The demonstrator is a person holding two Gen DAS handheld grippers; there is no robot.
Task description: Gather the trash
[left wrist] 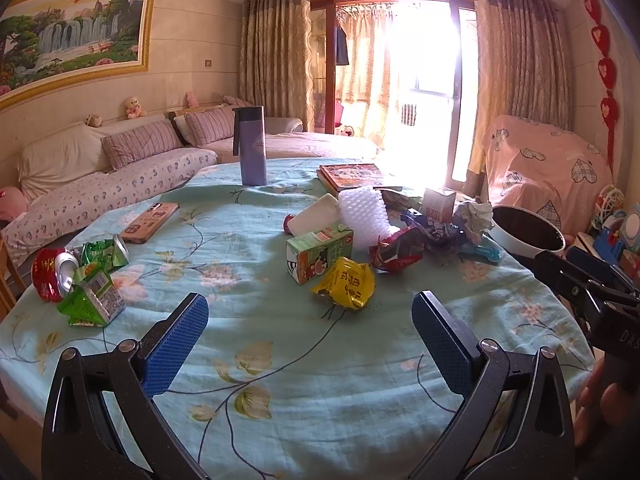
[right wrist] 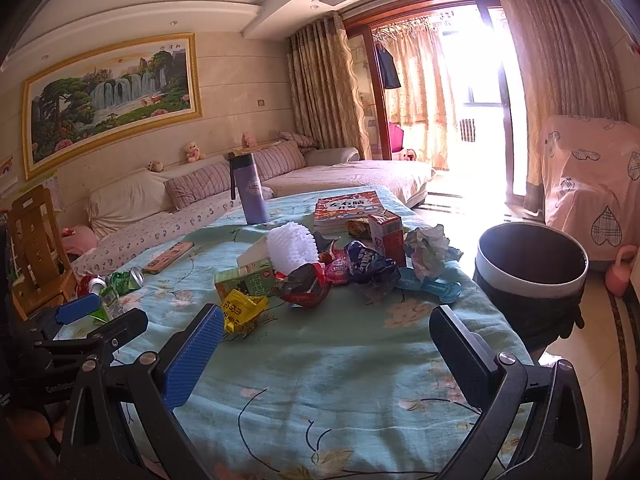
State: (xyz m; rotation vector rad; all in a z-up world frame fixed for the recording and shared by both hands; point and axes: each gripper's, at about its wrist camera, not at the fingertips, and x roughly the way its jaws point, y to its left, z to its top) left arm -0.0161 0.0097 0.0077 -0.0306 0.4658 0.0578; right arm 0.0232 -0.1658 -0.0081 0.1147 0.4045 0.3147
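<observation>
Both tools hover empty over a round surface [left wrist: 304, 364] in a floral cloth — the collecting looks barely begun. The left tool [left wrist: 310, 312] and right tool [right wrist: 326, 330] have fingers spread apart. A dark bin [right wrist: 532, 276] stands just beside the surface's right edge. A litter pile [right wrist: 360, 268] lies mid-surface, the yellow wrapper [left wrist: 346, 283] nearest — likely first. Bottle [left wrist: 251, 145], books [left wrist: 352, 176] and phone [left wrist: 150, 222] should stay.

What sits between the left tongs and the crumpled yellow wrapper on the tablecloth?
Nothing visible. The left tongs are open, and only bare floral tablecloth lies between them and the yellow wrapper. The green juice carton sits just behind the wrapper, not in front of it.
</observation>
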